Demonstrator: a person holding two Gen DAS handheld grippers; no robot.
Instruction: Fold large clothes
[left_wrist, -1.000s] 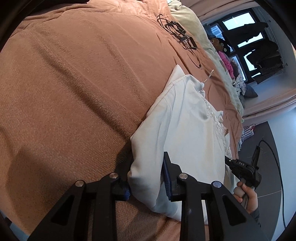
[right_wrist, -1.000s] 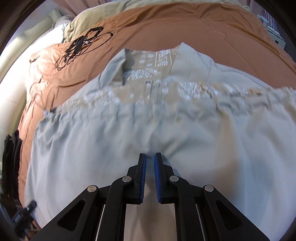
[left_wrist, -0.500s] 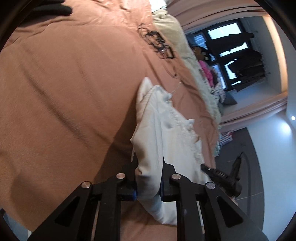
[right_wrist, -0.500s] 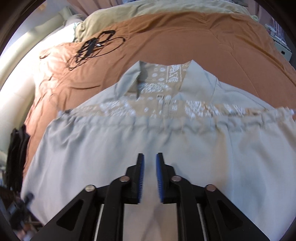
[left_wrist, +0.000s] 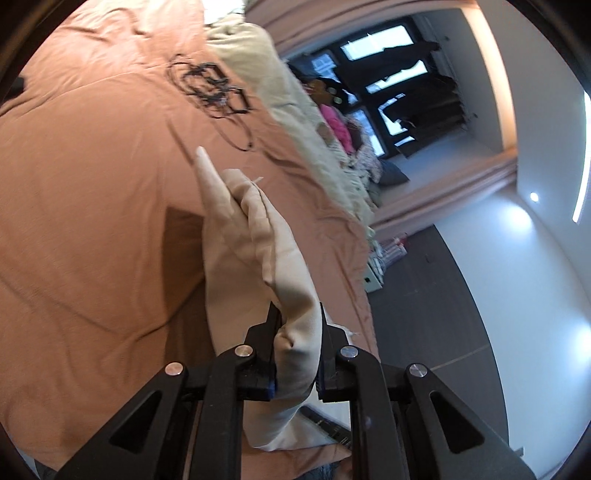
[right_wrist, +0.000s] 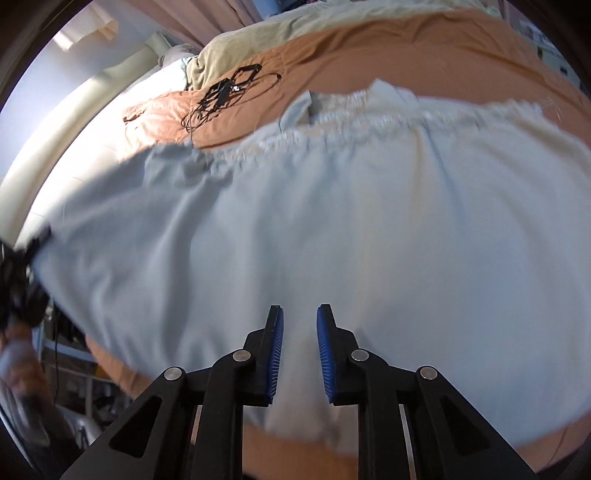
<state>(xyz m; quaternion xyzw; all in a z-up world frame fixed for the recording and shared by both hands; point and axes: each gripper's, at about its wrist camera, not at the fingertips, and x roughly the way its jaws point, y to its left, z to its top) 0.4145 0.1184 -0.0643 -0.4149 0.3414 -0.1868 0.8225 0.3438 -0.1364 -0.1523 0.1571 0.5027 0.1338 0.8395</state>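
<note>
Orange bedspread (left_wrist: 92, 221) bears a pale garment (right_wrist: 332, 221); left gripper (left_wrist: 297, 314) clamps its bunched edge, right gripper (right_wrist: 299, 317) hovers, jaws narrowly apart

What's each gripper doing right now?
Left gripper: shut on the pale garment.
Right gripper: open, fingers parted above the garment, holding nothing.

The garment (left_wrist: 258, 254) is thin, pale woven cloth, matt and softly creased, with a gathered, embroidered band at its far edge (right_wrist: 362, 118). The bedspread (left_wrist: 92, 221) beneath is rust-brown matt fabric with a fine, slightly rough weave. Each gripper, left gripper (left_wrist: 297, 354) and right gripper (right_wrist: 298, 354), is matt black plastic with bright metal rivets; ribbed blue pads (right_wrist: 275, 354) line the fingers. The cable (right_wrist: 229, 92) looks glossy black.
</note>
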